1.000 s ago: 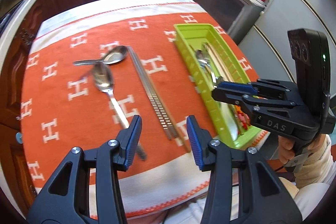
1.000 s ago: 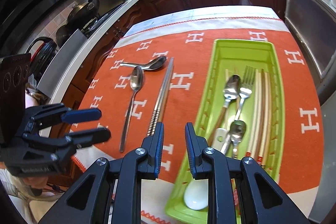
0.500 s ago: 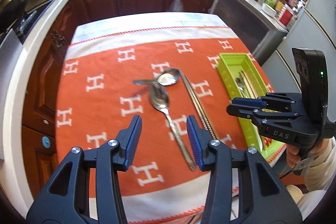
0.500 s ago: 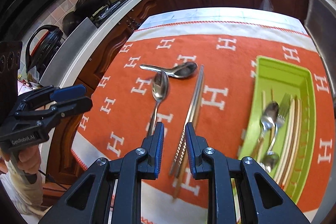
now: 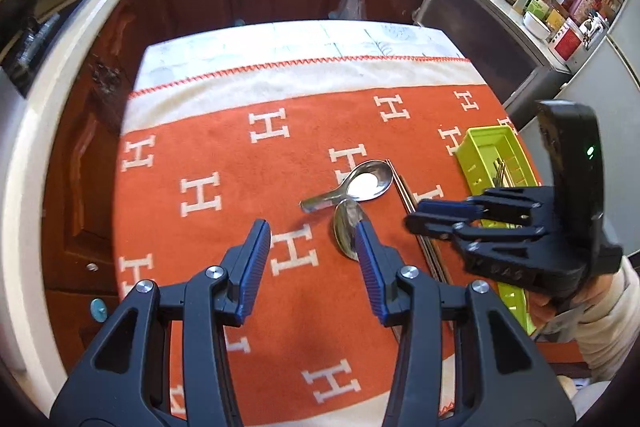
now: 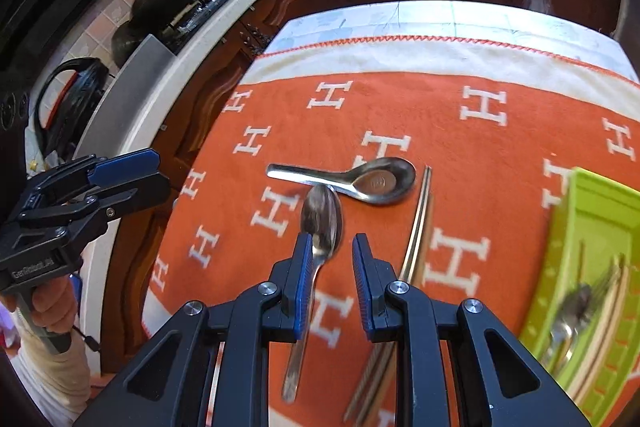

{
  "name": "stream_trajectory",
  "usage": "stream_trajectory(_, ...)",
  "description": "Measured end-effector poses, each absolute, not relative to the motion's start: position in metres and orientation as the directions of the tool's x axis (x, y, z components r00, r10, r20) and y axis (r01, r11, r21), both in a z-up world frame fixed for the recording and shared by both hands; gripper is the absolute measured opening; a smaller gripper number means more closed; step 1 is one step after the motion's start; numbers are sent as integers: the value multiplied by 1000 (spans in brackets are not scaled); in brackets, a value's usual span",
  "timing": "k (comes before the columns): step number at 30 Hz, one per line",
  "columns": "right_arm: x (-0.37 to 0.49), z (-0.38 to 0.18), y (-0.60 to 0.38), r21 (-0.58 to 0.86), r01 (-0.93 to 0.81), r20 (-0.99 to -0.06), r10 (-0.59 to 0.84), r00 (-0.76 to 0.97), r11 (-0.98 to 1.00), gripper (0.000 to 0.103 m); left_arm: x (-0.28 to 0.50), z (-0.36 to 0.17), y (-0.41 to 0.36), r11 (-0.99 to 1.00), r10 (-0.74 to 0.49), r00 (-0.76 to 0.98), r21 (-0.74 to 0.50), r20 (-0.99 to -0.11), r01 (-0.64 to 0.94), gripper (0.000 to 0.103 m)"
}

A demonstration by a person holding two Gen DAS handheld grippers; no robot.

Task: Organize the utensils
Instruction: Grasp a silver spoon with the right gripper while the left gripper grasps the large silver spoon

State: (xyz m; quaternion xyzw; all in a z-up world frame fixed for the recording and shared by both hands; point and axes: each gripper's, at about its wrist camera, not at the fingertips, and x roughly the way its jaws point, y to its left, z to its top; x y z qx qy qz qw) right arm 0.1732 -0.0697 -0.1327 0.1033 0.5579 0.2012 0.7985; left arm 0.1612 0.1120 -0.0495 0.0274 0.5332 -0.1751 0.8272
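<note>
Forks, spoons and chopsticks are held in the green tray at the table's right. Two spoons and steel chopsticks are left on the orange cloth. Both the left claw and right claw are kept apart, empty.

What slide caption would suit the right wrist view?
Open right claw above a long spoon on the orange cloth.

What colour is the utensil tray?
Lime green tray, clearest in the right wrist view.
</note>
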Motion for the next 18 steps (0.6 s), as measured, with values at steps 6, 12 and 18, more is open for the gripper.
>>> stream_trajectory(6,200,-169,-54,389,-195,-863,430,266,900,20,193,-77,108,928,-279,307,-173,-910,329,41)
stream_trajectory(12,214,-197,-38,375,-212,-871,421,253,903,20,214,-101,112,929,-280,267,-190,-922,318,41)
stream_trajectory(18,210,-207,-26,381,-271,-848,451,279,884,16,226,-114,112,924,-291,243,-206,-925,321,41)
